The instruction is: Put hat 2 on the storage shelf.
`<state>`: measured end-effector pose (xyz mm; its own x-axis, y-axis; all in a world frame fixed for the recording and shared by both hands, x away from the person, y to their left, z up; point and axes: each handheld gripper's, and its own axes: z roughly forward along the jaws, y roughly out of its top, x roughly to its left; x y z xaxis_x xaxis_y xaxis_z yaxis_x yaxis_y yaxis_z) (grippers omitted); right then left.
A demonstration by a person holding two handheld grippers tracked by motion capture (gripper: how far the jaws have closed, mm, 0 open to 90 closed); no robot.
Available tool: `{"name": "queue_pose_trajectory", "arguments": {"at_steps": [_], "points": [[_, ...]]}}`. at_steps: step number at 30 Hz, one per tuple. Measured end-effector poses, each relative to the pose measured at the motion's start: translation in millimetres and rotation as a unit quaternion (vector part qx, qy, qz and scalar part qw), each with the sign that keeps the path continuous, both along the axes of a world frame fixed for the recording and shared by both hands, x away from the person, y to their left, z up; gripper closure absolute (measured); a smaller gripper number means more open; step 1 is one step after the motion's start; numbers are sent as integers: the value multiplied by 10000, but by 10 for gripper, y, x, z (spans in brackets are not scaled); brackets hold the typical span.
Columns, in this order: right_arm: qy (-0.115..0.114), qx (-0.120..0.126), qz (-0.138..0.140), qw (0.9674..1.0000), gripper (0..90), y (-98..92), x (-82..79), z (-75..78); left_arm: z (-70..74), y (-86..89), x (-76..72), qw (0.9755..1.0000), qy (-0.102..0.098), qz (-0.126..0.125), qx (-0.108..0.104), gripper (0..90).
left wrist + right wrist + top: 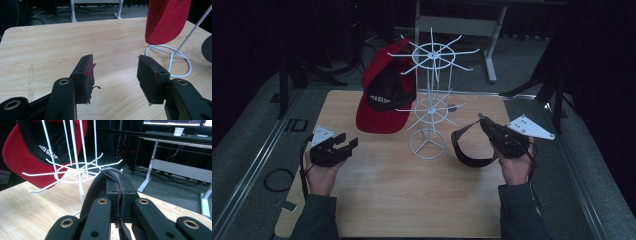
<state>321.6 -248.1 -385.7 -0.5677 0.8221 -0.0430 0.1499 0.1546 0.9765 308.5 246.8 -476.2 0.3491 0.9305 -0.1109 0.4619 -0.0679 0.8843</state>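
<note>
One red cap [384, 95] already hangs on the white wire rack [430, 95] – I have the black visor [468, 145] pinched in my closed right tool [486, 123] beside a lower prong, not yet hooked – my left tool [346, 141] waits open and empty over the tabletop [412, 200].

Red cap [382, 102] with black lining and white lettering, white wire rack [430, 95], black strap [468, 150], pale woodgrain table [412, 190]

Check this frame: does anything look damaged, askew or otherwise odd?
Yes. The left tool's pads look worn: ragged edges, red smears and a loose shred hanging off one. The red cap hangs tilted on the white wire rack. The right tool is clamped on a black strap.
</note>
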Motion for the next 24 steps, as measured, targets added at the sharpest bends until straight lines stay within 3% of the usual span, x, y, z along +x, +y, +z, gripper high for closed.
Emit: {"name": "queue_pose_trajectory", "arguments": {"at_steps": [24], "points": [[-79,-6,201,9998,879,101,-22,122,6,11,-2,10000,-5,21,-31,481]]}}
